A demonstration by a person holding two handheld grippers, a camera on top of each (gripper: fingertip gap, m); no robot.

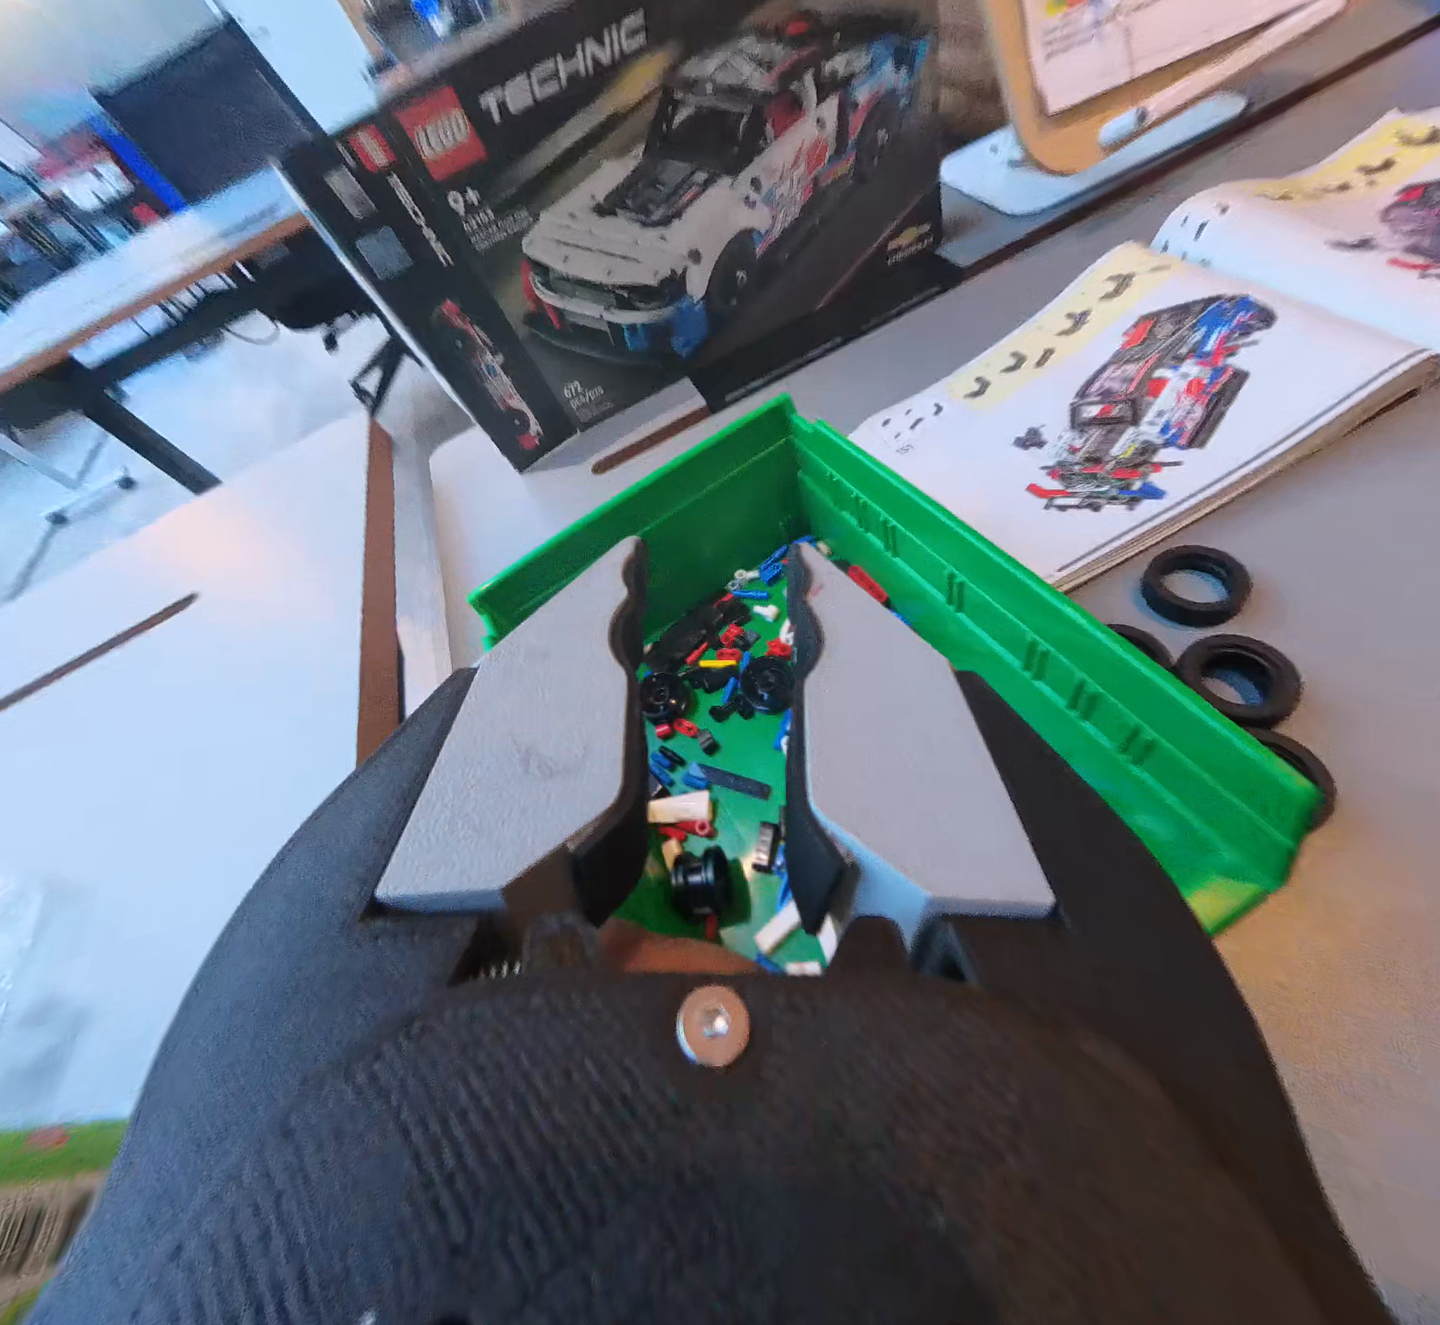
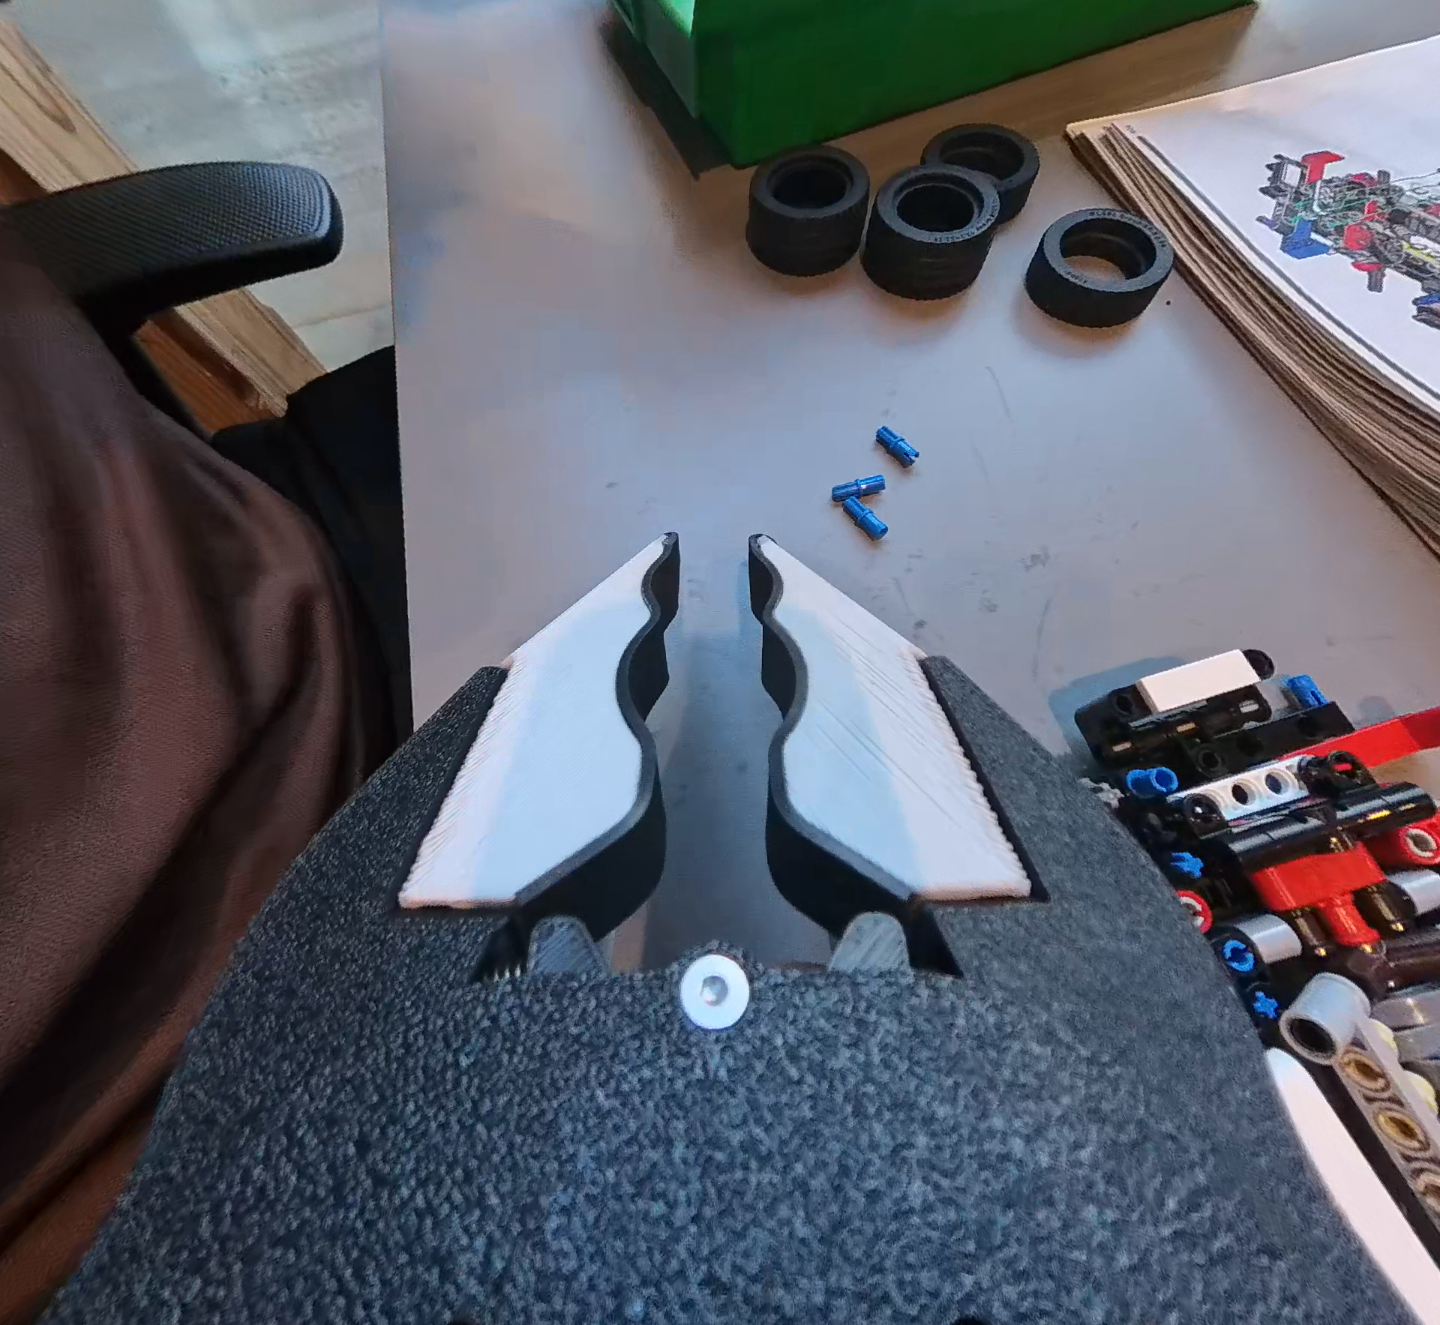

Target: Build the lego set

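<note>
Left gripper [image 1: 717,571]: black body, grey fingers [image 1: 545,727] with dark wavy inner pads. It is pitched forward and downward. The fingers stand apart with a clear gap, wider at the tips than at the base; nothing is held between them. The view is blurred.

Right gripper [image 2: 713,547]: black speckled body, white ribbed fingers [image 2: 857,727] with dark wavy pads. It is angled downward. The fingers stand parted, the gap narrowing toward the tips; nothing sits between them and the tips touch nothing visible.

A person's brown sleeve [image 2: 156,664] shows at the left edge of the right wrist view. Hands themselves are not visible.
</note>
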